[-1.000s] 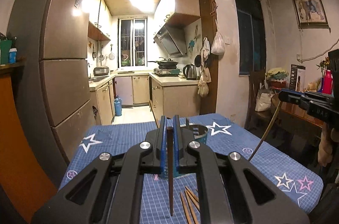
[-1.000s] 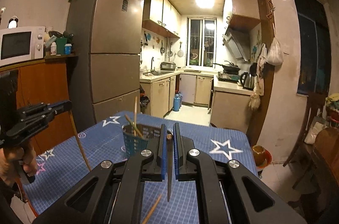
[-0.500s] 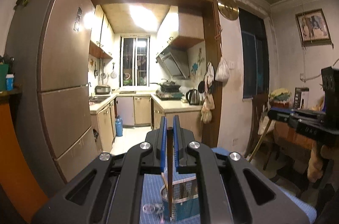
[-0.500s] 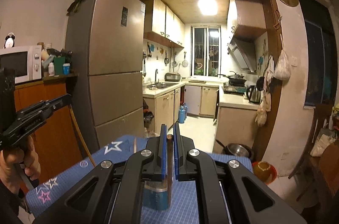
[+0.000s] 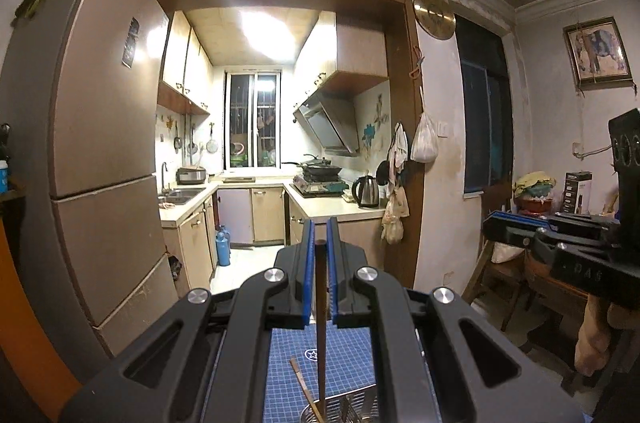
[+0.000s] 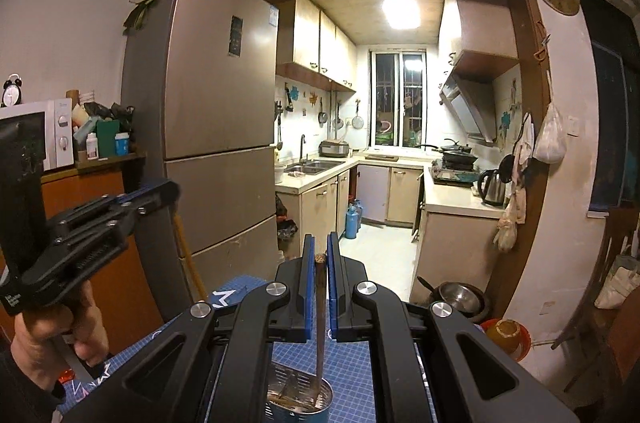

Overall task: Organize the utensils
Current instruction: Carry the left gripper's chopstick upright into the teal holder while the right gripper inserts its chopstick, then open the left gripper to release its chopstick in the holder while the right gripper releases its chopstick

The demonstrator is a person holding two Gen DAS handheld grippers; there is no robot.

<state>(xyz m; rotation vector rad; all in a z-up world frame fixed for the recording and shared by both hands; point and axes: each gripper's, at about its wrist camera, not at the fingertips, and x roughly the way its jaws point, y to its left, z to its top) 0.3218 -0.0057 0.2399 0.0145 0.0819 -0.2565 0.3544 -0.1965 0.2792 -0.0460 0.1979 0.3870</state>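
Left gripper (image 5: 319,243): jaws clamped on a dark chopstick (image 5: 320,323). Stick hangs near vertical between the blue pads, top end poking just above them, lower end reaching down to the holder (image 5: 344,409) at the bottom edge of the left view. Can't tell if the tip is inside or just over the rim. A lighter chopstick (image 5: 306,389) leans in the holder, just left of the dark one.

Right gripper (image 6: 319,255): jaws clamped on a second dark chopstick (image 6: 320,319), also near vertical. Its lower end sits inside the mouth of the holder (image 6: 298,399), metal mesh insert, blue outer wall. More sticks lie in there, blurred.

Holder stands on the table (image 6: 352,355), blue grid cloth with stars.

Both grippers are side by side, near each other, each visible in the other's view: right one at the right edge of the left view, left one at the left of the right view with a hand (image 6: 56,339) wrapped round its handle.

Behind: fridge (image 6: 208,127), kitchen doorway.
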